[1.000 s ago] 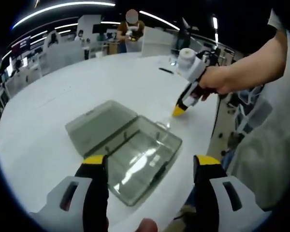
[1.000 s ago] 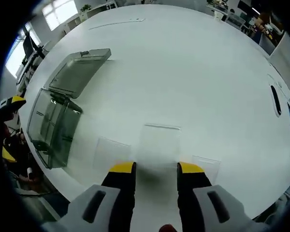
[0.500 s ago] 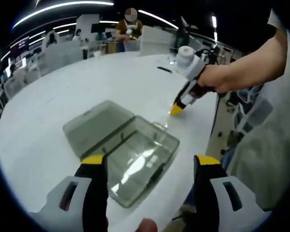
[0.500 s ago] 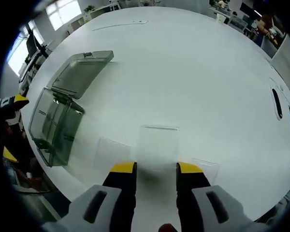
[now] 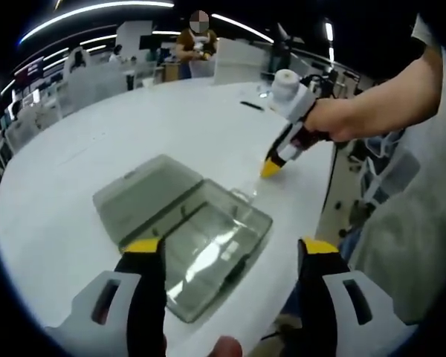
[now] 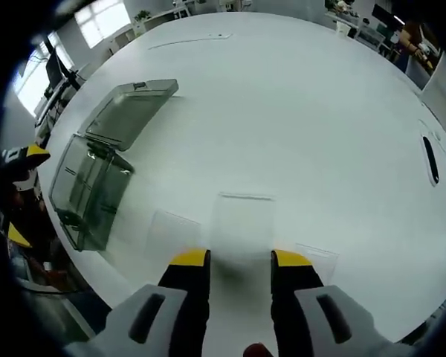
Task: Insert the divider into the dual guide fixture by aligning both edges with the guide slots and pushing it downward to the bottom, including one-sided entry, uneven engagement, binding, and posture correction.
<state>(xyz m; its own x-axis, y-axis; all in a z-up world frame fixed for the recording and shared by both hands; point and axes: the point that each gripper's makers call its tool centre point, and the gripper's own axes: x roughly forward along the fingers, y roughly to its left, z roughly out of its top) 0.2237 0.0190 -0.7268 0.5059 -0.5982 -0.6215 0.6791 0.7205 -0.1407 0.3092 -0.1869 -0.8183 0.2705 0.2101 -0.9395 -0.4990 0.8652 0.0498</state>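
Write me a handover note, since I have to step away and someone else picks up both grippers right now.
Left gripper: open, holding nothing, hovering over the open grey box near the table edge.
Right gripper: open, poised over the middle clear divider; the jaws straddle its near edge without gripping it.
Things: three clear dividers lie flat on the table in the right gripper view; the box's lid is folded back flat.
Done: box opened; nothing inserted.
Left: grip a divider, carry it to the box, align both edges with the guide slots, push it to the bottom.
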